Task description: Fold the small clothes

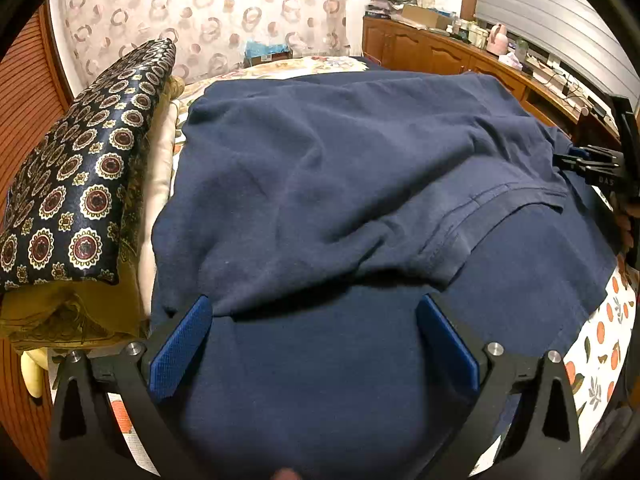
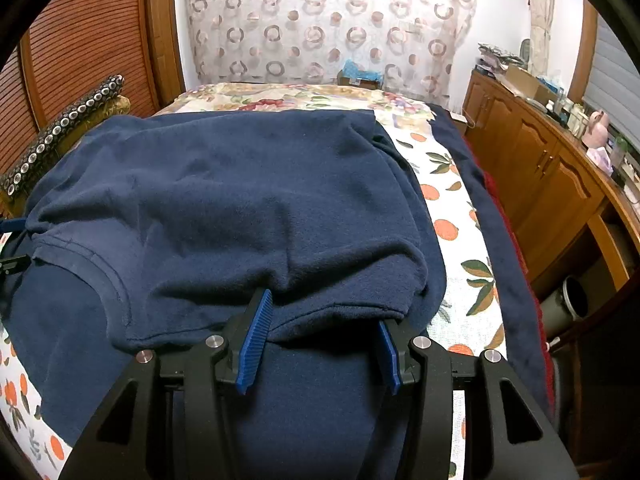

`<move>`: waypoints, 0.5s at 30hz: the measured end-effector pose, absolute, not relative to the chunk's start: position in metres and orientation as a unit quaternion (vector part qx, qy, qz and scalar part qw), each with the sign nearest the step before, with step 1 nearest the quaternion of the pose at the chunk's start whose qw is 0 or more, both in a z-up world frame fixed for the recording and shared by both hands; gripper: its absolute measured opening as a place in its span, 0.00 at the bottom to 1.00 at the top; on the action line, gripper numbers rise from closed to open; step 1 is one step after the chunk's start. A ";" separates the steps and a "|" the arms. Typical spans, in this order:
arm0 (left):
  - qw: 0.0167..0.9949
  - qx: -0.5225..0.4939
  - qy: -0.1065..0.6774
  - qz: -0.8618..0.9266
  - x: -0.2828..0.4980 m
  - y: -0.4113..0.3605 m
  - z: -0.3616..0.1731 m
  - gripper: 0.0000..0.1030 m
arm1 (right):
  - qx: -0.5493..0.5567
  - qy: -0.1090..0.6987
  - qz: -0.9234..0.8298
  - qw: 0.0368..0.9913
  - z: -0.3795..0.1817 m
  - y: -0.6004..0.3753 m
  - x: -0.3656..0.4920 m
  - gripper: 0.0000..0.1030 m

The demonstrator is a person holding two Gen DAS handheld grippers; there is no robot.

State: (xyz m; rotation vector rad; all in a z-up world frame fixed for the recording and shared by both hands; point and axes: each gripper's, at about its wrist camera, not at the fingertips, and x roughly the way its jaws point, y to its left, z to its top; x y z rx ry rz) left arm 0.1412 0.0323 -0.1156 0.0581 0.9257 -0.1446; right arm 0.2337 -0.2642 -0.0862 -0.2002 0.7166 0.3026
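A navy blue T-shirt (image 1: 320, 184) lies on the bed, its upper half folded back over its lower half; it also fills the right wrist view (image 2: 224, 200). My left gripper (image 1: 316, 312) is open, its blue pads wide apart at the folded edge, holding nothing. My right gripper (image 2: 324, 320) is open too, its pads either side of a bunched hem of the fold, not pinching it. The right gripper also shows at the far right of the left wrist view (image 1: 592, 164), at the shirt's edge.
The bed carries an orange-print sheet (image 2: 452, 224). A patterned dark cushion (image 1: 80, 176) on a yellow one lies left of the shirt. A dark blanket (image 2: 492, 216) runs along the bed's right edge. A wooden cabinet (image 2: 552, 176) with clutter stands to the right.
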 end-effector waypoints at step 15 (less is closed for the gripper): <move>0.905 -0.007 0.422 -0.050 0.120 0.048 -0.106 0.84 | -0.097 0.350 0.149 0.920 -0.086 -0.266 0.233 0.50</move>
